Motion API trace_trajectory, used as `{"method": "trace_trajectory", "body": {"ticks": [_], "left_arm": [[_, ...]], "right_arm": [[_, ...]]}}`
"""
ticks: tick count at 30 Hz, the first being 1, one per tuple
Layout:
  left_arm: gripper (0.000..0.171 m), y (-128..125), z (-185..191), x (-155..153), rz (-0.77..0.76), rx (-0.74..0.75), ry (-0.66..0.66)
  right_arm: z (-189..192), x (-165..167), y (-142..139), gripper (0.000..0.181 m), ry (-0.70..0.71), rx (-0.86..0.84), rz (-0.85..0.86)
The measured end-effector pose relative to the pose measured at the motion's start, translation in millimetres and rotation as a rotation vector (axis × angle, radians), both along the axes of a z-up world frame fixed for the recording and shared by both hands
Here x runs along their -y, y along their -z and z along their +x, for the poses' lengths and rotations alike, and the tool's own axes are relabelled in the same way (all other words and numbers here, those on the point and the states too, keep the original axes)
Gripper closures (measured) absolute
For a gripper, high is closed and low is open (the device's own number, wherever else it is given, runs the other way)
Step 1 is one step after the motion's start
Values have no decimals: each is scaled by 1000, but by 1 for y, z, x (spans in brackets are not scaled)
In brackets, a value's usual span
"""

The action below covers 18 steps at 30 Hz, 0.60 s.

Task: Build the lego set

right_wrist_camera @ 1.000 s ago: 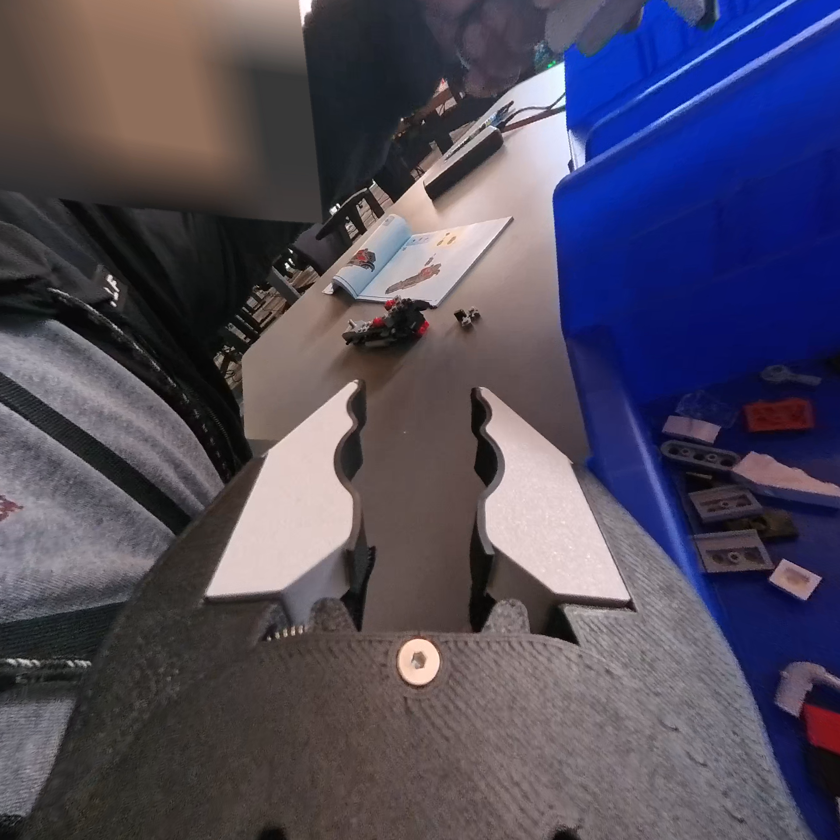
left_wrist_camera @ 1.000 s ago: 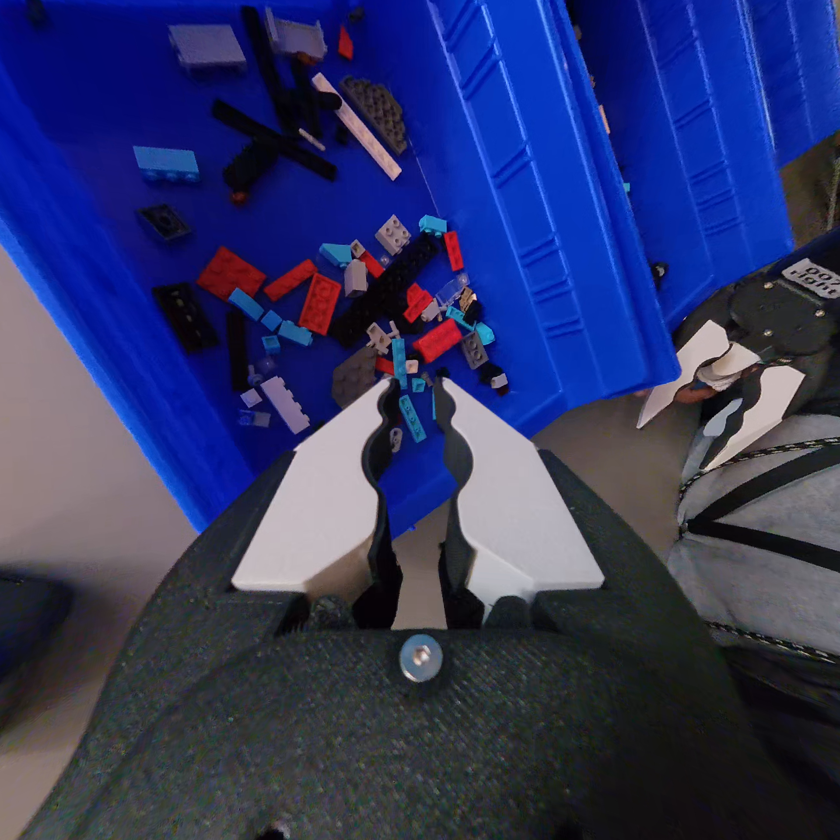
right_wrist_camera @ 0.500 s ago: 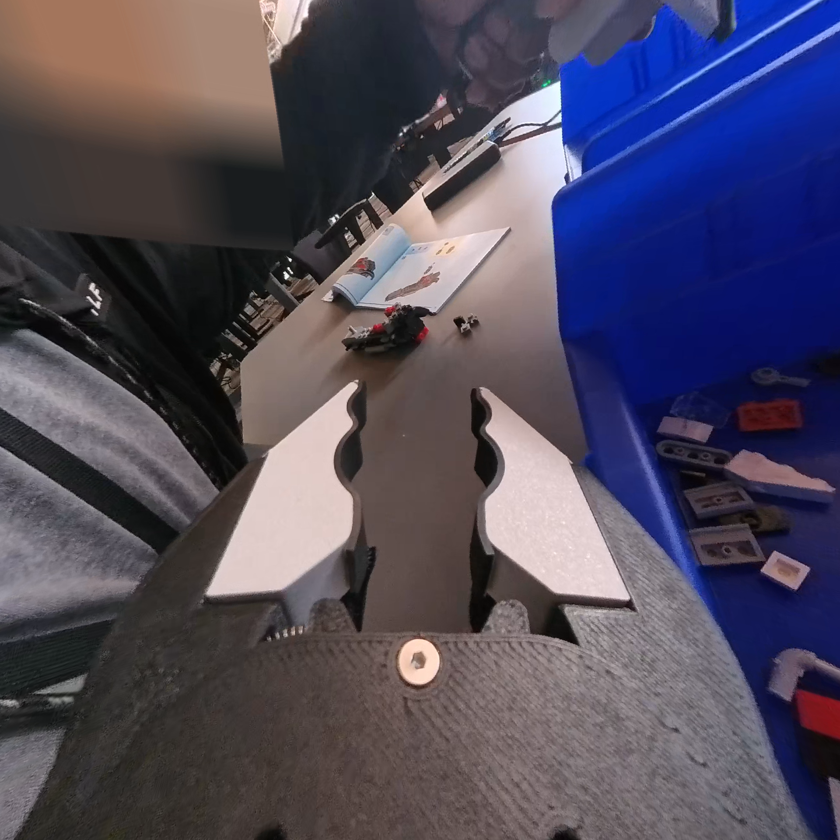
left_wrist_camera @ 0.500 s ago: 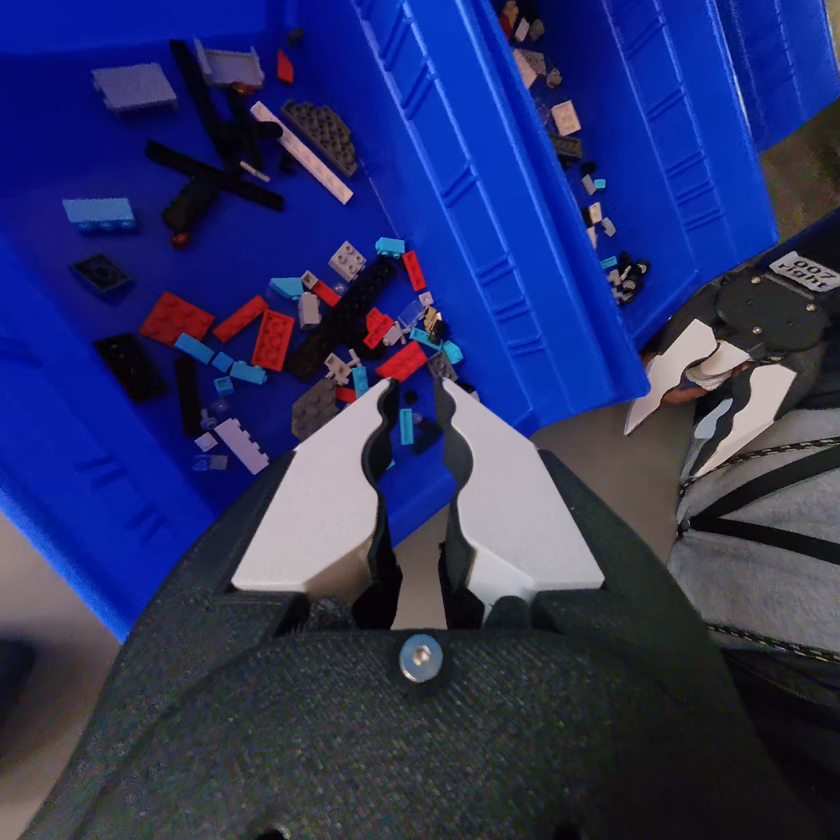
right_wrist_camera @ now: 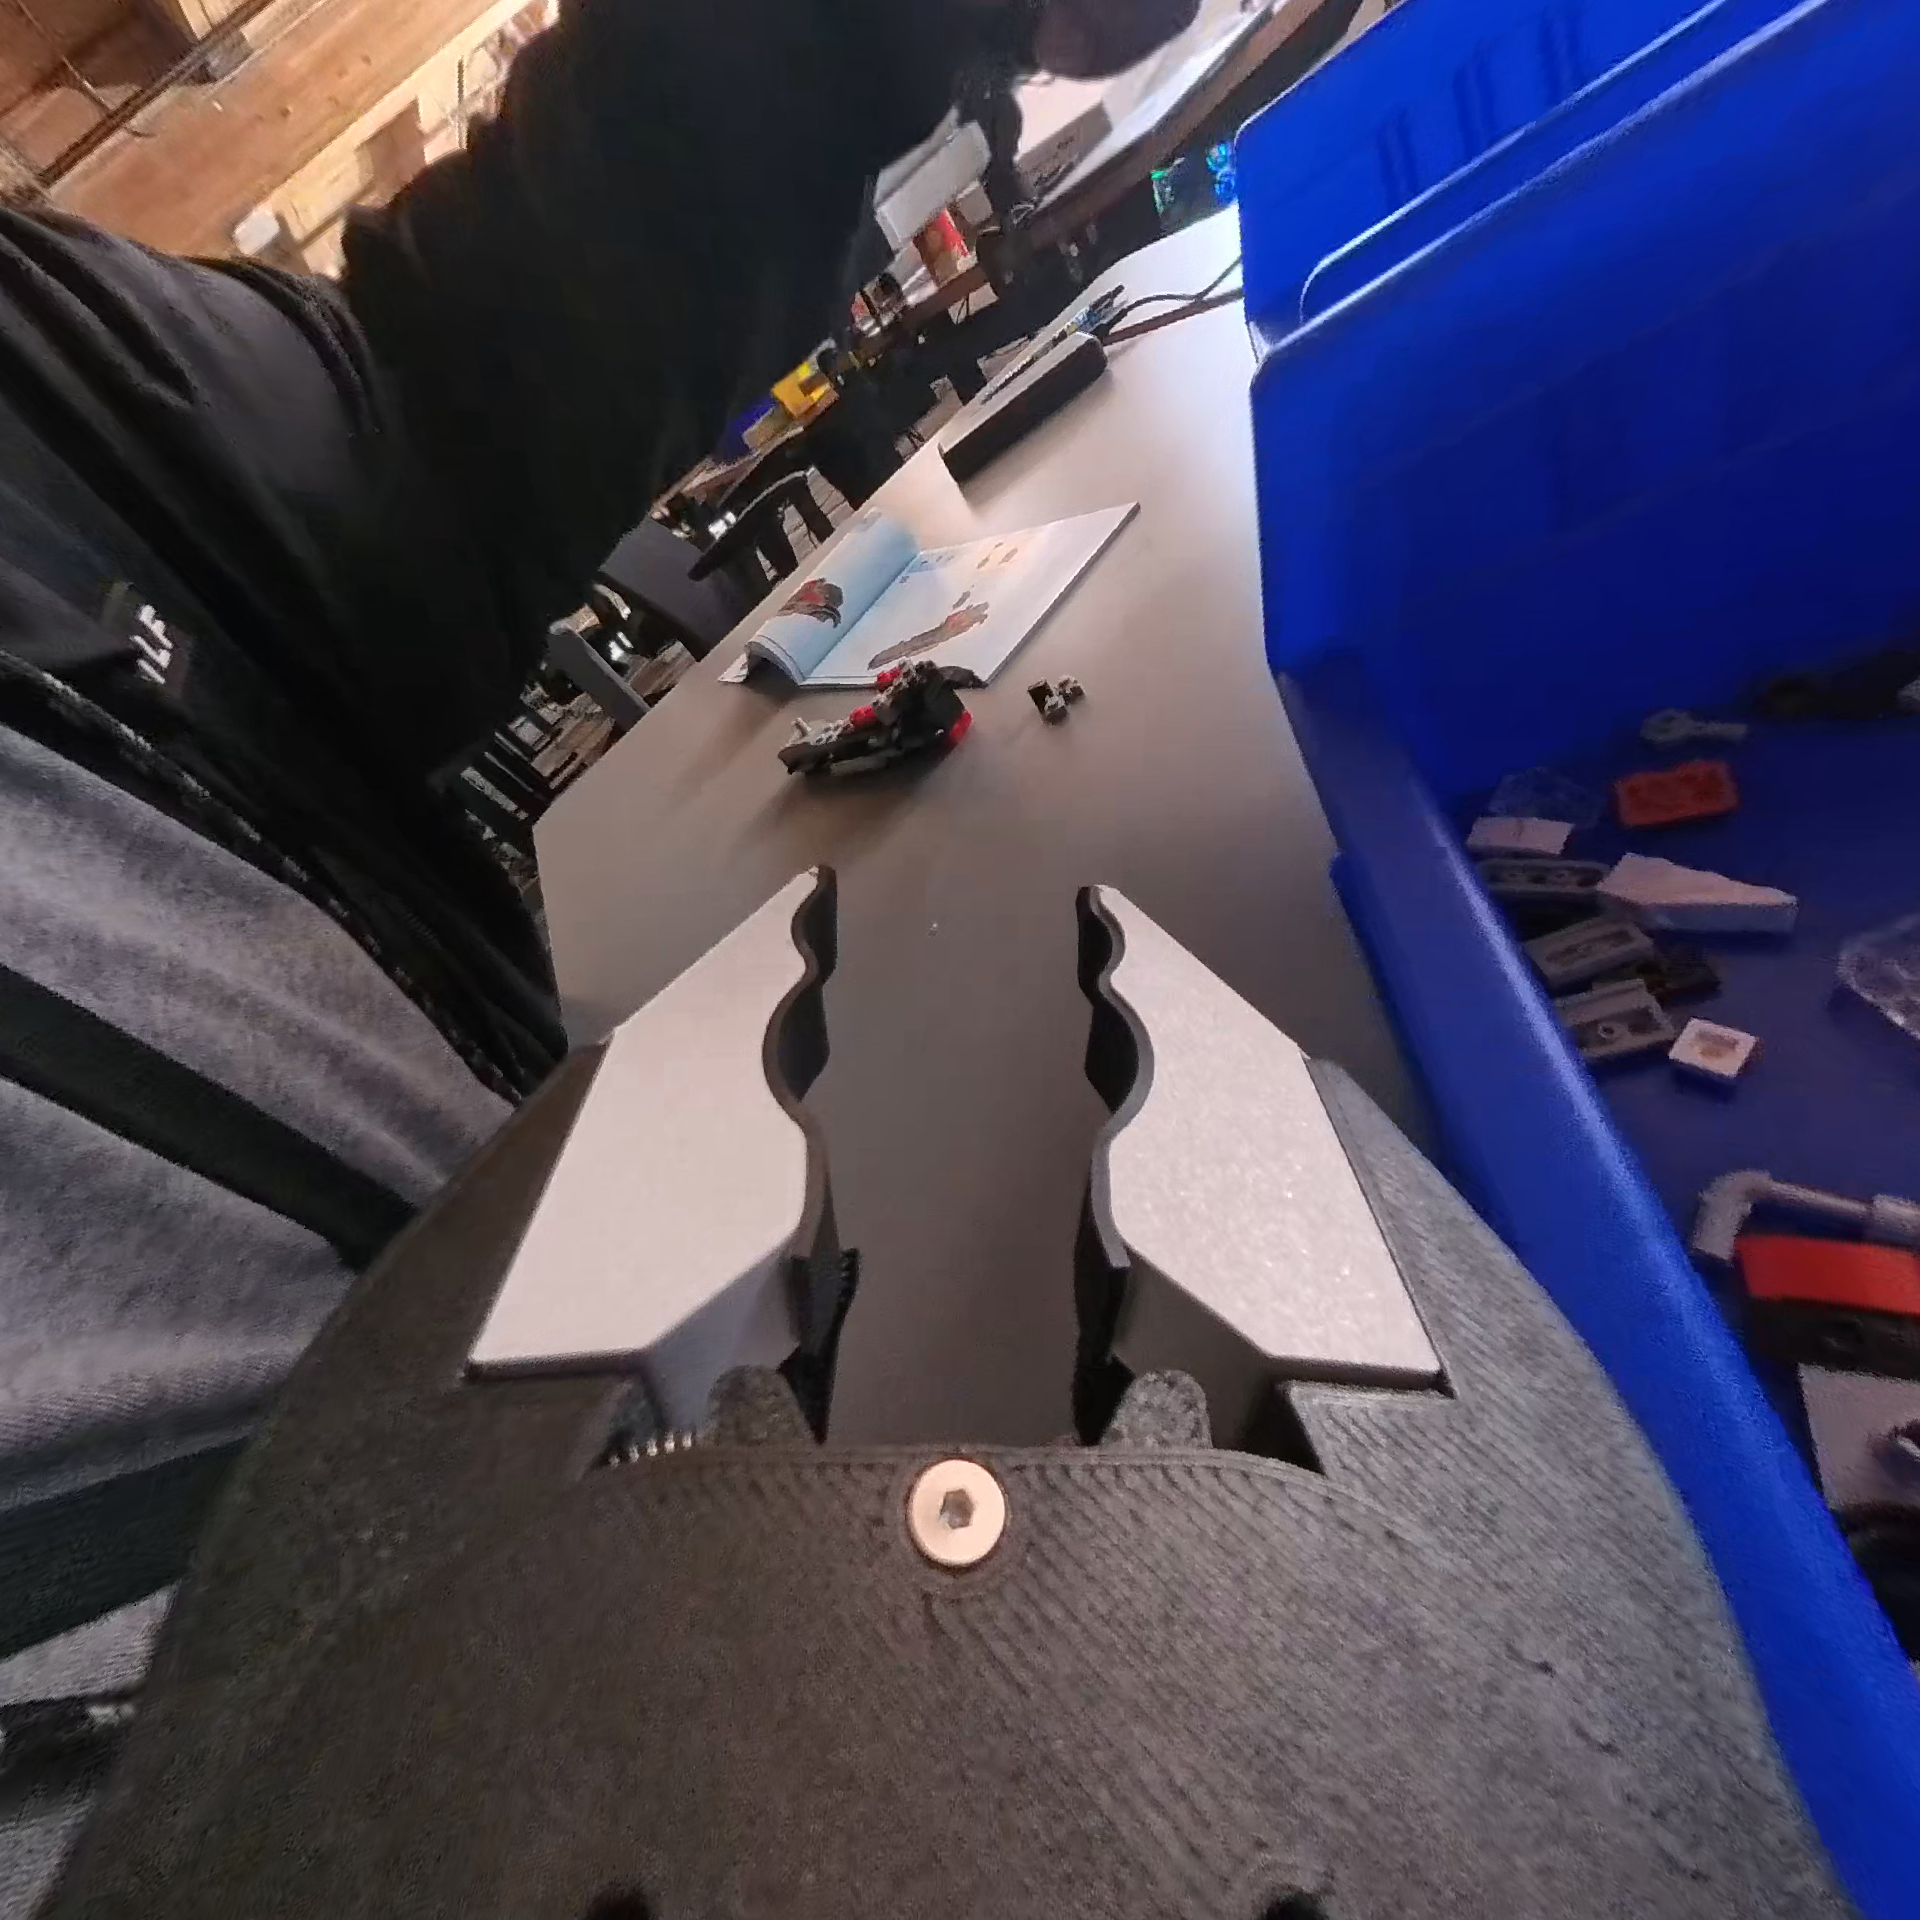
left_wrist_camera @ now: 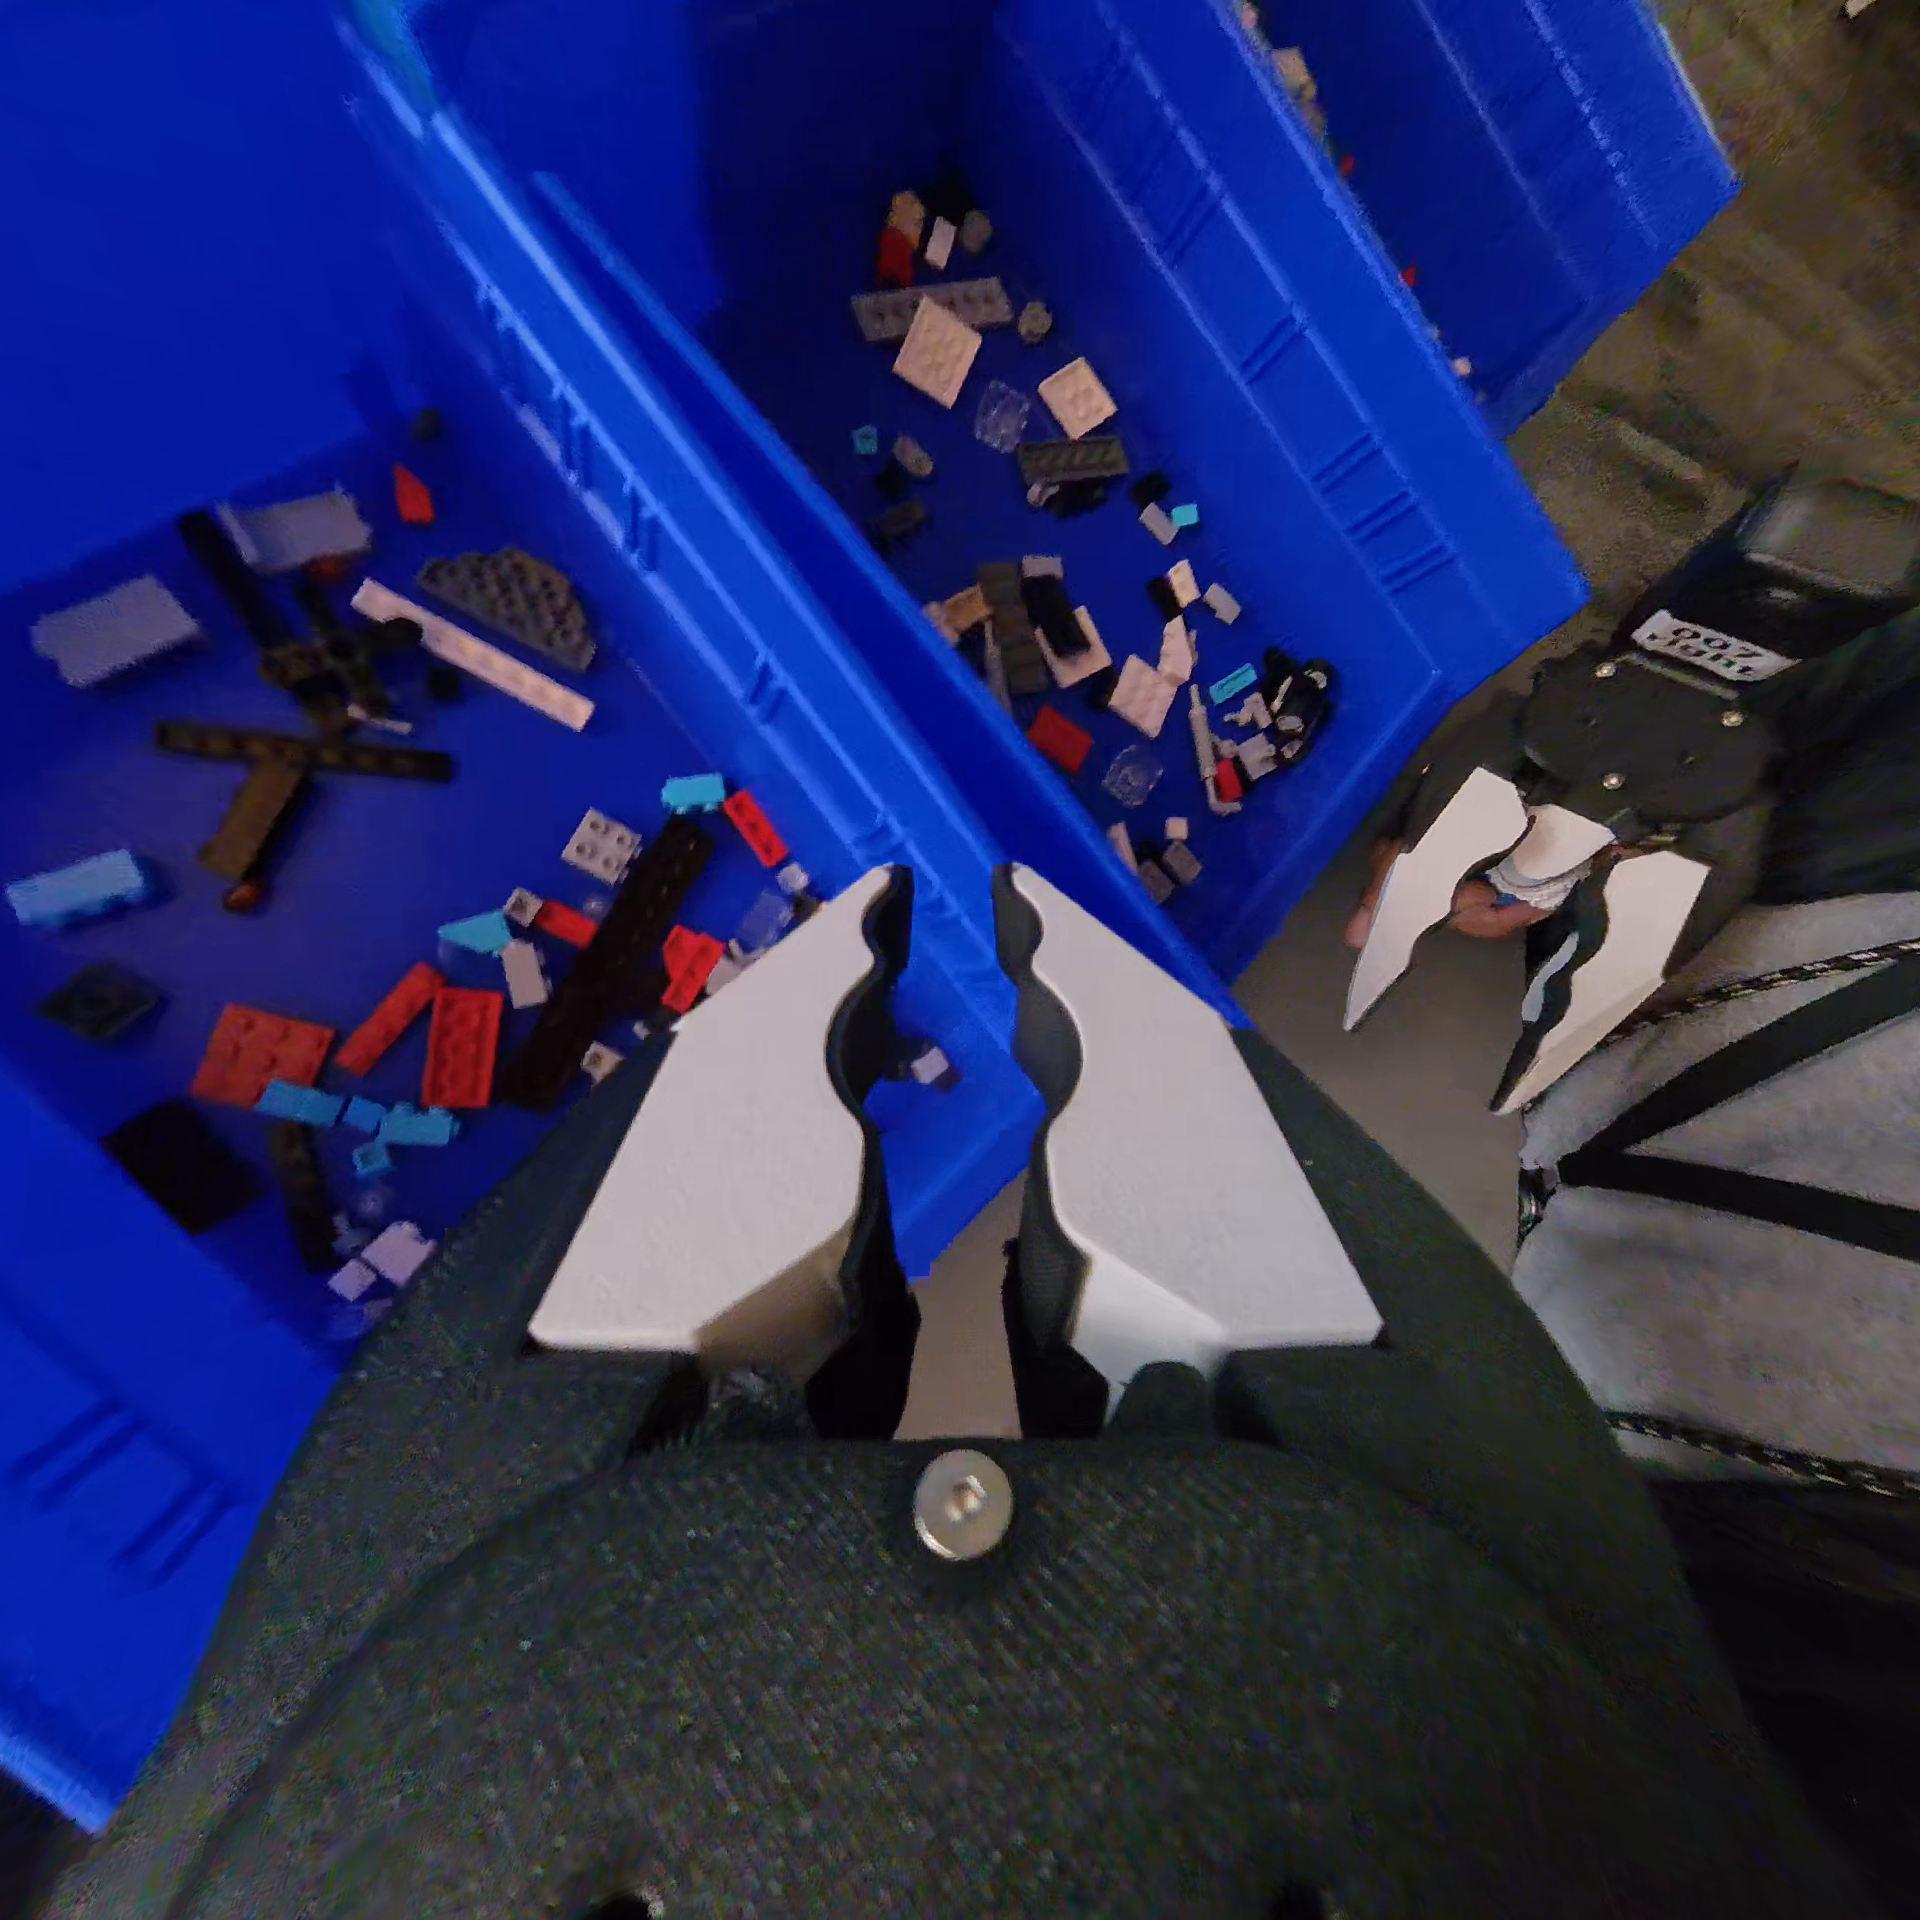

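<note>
your left wrist camera looks steeply down over the left gripper (left_wrist_camera: pixel 951 894) into two blue bins side by side, the left bin (left_wrist_camera: pixel 727 582) and the middle bin (left_wrist_camera: pixel 1382 499), from close above their near rims. it also catches your right gripper (left_wrist_camera: pixel 1507 935) off to the right, near the edge of the table. your right wrist camera sits low, just above the table (right_wrist_camera: pixel 935 883), and faces along its length past the right gripper (right_wrist_camera: pixel 956 894) toward the booklet (right_wrist_camera: pixel 935 603). both views share the middle bin (right_wrist_camera: pixel 1558 468) and its loose pieces.
</note>
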<state>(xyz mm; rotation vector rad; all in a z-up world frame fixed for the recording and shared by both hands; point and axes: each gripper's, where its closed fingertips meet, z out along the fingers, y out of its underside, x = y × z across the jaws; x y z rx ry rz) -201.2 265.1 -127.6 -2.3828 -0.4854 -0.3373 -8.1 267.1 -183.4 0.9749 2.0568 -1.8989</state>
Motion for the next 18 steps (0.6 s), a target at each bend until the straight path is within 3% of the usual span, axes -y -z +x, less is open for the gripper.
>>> {"method": "trace_trajectory", "body": {"ticks": [6,18], "left_arm": [[156,-11,10,-32,20,-27,56],[156,-7,22,-71,3,-28,132]], "right_arm": [[8,-11,-1,134,19,1,-5],[13,-24,-3,134,25,1,-30]]}}
